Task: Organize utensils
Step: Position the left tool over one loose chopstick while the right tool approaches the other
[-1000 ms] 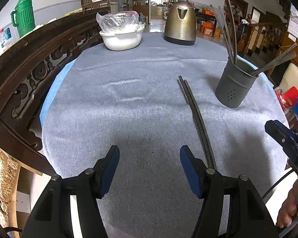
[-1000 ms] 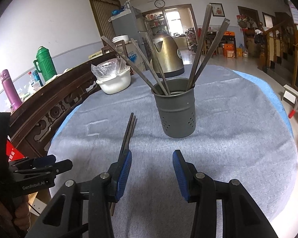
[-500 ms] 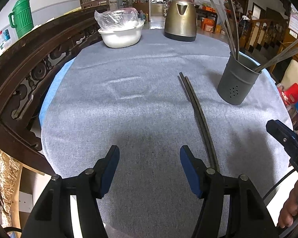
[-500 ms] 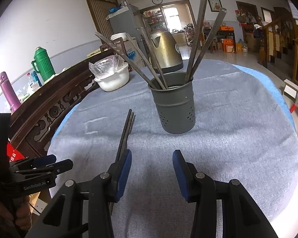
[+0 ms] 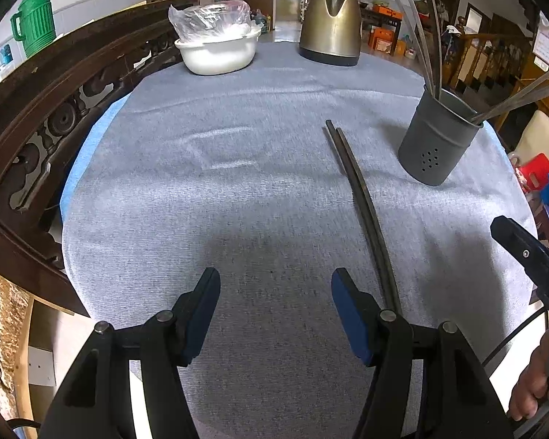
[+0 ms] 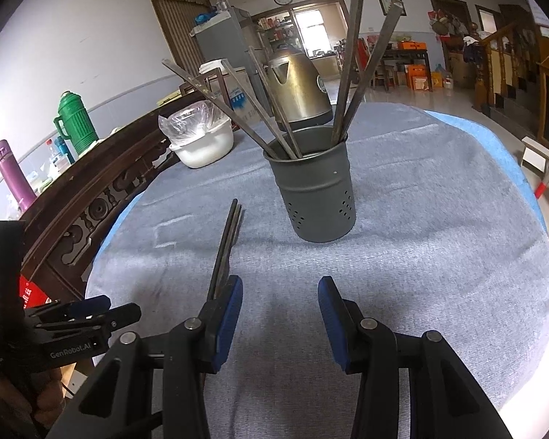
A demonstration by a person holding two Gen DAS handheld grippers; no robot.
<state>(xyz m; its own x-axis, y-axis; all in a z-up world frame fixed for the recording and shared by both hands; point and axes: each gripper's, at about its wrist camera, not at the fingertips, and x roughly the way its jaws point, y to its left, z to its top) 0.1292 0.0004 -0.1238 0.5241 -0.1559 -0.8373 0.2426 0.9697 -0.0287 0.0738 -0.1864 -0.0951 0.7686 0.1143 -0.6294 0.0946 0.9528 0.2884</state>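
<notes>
Your left gripper (image 5: 274,309) was held low over the near edge of the grey tablecloth (image 5: 238,190), its blue-padded jaws spread wide with nothing between them. Your right gripper (image 6: 280,311) was likewise held above the near part of the cloth, jaws parted wide and holding nothing. A pair of dark chopsticks (image 5: 362,197) lay flat on the cloth, side by side and touching along their length, running away from you; in the left wrist view their near ends passed just beside the right-hand finger of the left gripper, and in the right wrist view they disappeared behind the left-hand finger of the right gripper. Whether either finger touched them could not be determined. Beyond the far tips, to their right, the grey perforated utensil holder (image 6: 316,190) stood upright on the cloth, apart from the loose pair, with several chopsticks (image 6: 347,69) leaning out of it in different directions. At the far edge of the table stood a white bowl (image 5: 217,51) covered with clear plastic and a brass-coloured kettle (image 5: 331,25). A carved dark wooden rail (image 5: 44,109) bordered the table on the left.
</notes>
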